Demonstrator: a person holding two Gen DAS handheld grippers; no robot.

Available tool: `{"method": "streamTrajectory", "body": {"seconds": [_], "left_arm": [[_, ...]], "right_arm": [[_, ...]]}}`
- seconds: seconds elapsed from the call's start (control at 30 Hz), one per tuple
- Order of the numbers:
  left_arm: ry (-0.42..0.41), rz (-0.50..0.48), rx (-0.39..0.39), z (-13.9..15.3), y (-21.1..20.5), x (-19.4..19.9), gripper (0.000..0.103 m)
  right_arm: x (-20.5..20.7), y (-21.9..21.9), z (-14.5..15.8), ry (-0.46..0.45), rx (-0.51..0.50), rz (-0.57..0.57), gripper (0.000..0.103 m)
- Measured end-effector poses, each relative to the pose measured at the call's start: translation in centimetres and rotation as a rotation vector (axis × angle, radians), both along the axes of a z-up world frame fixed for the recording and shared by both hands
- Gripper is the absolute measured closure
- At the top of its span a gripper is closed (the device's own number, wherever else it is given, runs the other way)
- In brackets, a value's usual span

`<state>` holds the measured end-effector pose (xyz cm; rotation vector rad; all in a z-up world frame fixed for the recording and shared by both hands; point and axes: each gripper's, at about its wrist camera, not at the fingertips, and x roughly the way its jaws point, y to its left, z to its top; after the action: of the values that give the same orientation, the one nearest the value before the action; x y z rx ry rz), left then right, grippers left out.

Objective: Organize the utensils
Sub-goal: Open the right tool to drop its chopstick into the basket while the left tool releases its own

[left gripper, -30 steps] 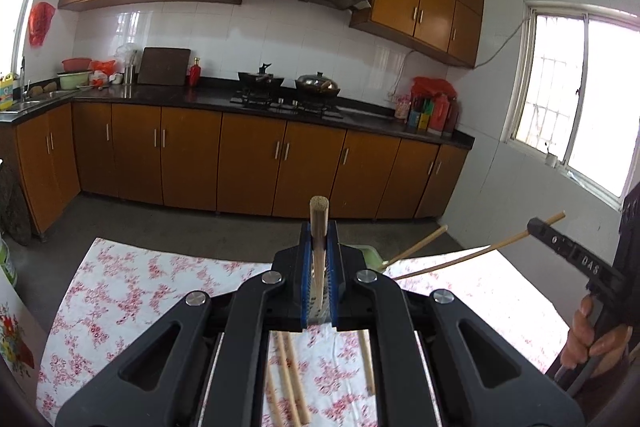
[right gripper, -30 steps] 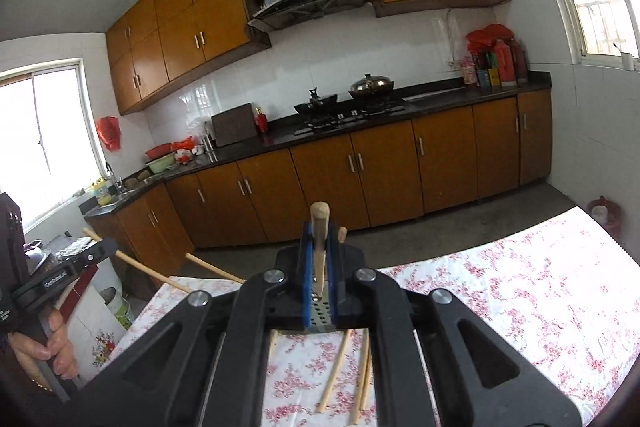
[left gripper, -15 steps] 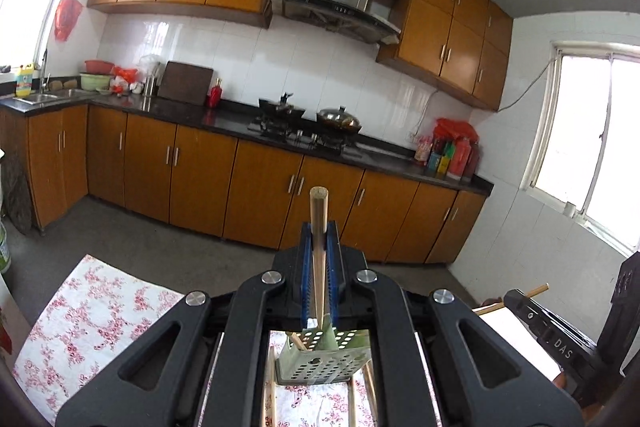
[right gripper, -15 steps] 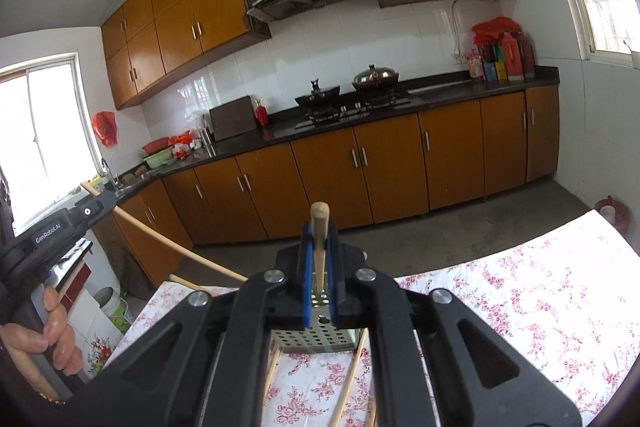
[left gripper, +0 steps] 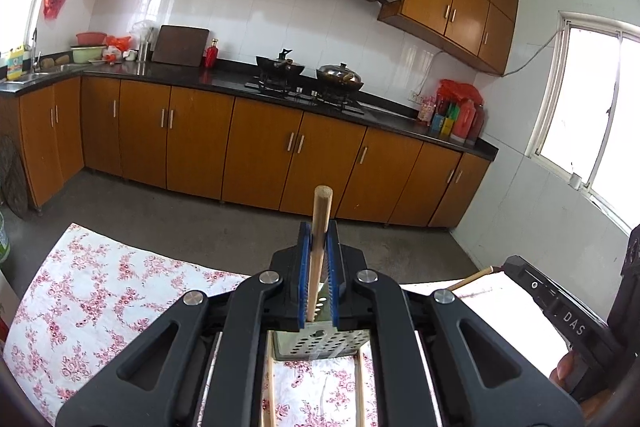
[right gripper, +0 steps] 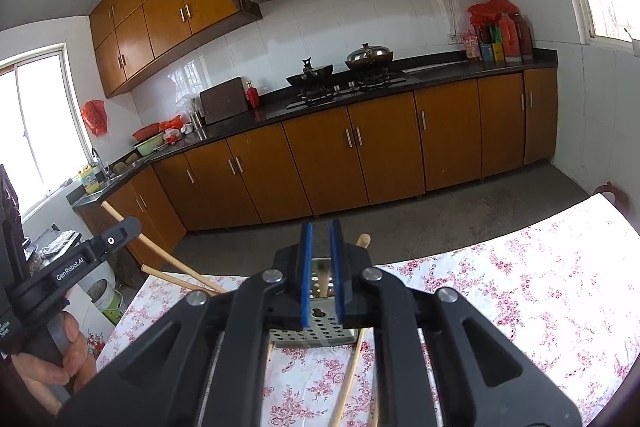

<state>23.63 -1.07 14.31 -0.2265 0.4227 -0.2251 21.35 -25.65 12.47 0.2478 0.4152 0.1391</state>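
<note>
My left gripper (left gripper: 318, 231) is shut on a wooden chopstick (left gripper: 320, 227) that stands upright between the blue pads, above a perforated metal utensil holder (left gripper: 320, 345). My right gripper (right gripper: 320, 231) is slightly open and empty, right over the same holder (right gripper: 316, 331); a chopstick (right gripper: 323, 277) stands in the holder below the pads and another chopstick end (right gripper: 363, 239) sticks up beside it. The left gripper also shows at the left of the right wrist view (right gripper: 116, 239), holding its chopstick (right gripper: 160, 251).
Loose chopsticks (right gripper: 348, 379) lie on the floral tablecloth (right gripper: 520, 287) near the holder. More chopsticks (left gripper: 360, 387) show under the left gripper. Kitchen cabinets (left gripper: 260, 151) and grey floor lie beyond the table's far edge.
My right gripper has let go of its chopstick, which has dropped into the holder. The left gripper has moved closer over the holder, still holding its chopstick.
</note>
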Motion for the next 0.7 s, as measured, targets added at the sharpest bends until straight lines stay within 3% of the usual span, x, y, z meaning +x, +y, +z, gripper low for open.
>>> {"method": "streamTrajectory", "body": {"seconds": [0.23,0.4,0.6,0.7], "left_arm": [[-0.036,0.015,-0.024,1.4,1.1,-1.3,0.093],[-0.046,0.049,-0.014,1.6,2.7,-3.0,0.087],[0.023,0.099,0.052,-2.0,5.1,-4.6,0.087],[0.109,0.099,0.092,-5.5,5.9,-4.2,0.087]], "right_arm": [[-2.5,-1.9,0.6,-0.047,0.012,-0.056,0.084],[-4.6,-3.9,-0.6,-0.021,0.001,-0.114,0.084],[-4.4,-5.7,-7.4,0.168,-0.016,-0.143,0.084],[-3.1,-5.1,-12.0,0.294,-0.03,-0.109,0.084]]}}
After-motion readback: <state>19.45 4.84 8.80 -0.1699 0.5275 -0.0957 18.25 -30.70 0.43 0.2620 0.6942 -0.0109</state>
